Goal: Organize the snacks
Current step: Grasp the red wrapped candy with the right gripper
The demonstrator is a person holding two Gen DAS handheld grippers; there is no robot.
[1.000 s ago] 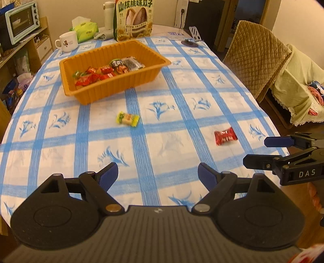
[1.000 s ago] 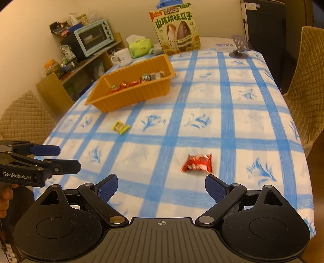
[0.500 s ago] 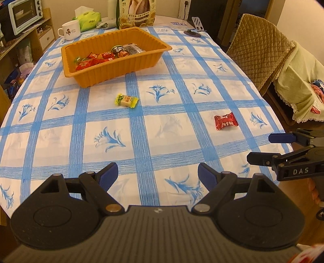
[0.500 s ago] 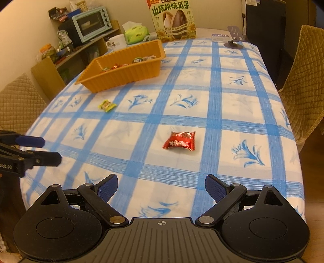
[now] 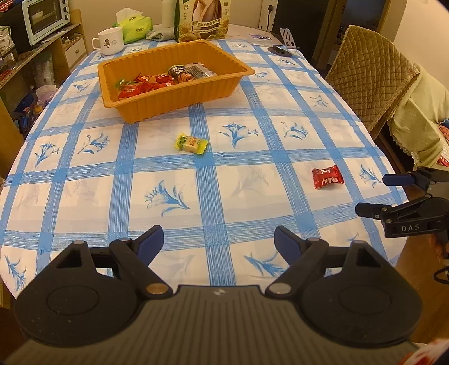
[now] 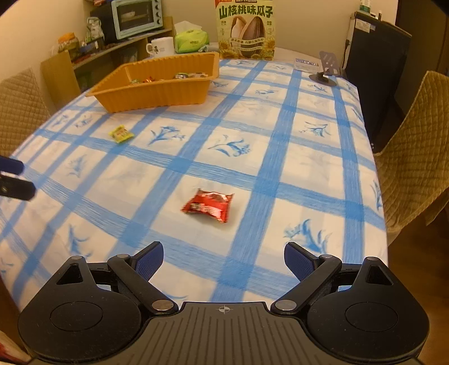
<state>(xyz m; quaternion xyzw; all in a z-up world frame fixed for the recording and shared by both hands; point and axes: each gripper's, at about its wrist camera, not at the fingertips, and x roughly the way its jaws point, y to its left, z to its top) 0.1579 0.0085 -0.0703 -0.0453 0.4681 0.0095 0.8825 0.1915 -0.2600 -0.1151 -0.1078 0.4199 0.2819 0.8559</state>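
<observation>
Red-wrapped candy (image 6: 208, 206) flat on checked tablecloth (image 6: 294, 168), just ahead of right gripper (image 6: 223, 261), jaws apart and empty. Left gripper (image 5: 219, 243) likewise spread, nothing held. Best lowered straight over wrapper, pinched across middle, then carried to orange tray (image 6: 157, 89).

Warm yellowish light over us; ahead of the fingers a plain cream wall (image 6: 190, 11), a wooden shelf (image 5: 42, 53) left with a toaster oven (image 6: 137, 16), quilted chair (image 5: 370, 78) right.

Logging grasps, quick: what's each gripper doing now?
Left gripper: open, holding nothing.
Right gripper: open, holding nothing; red candy lies ahead of it.
</observation>
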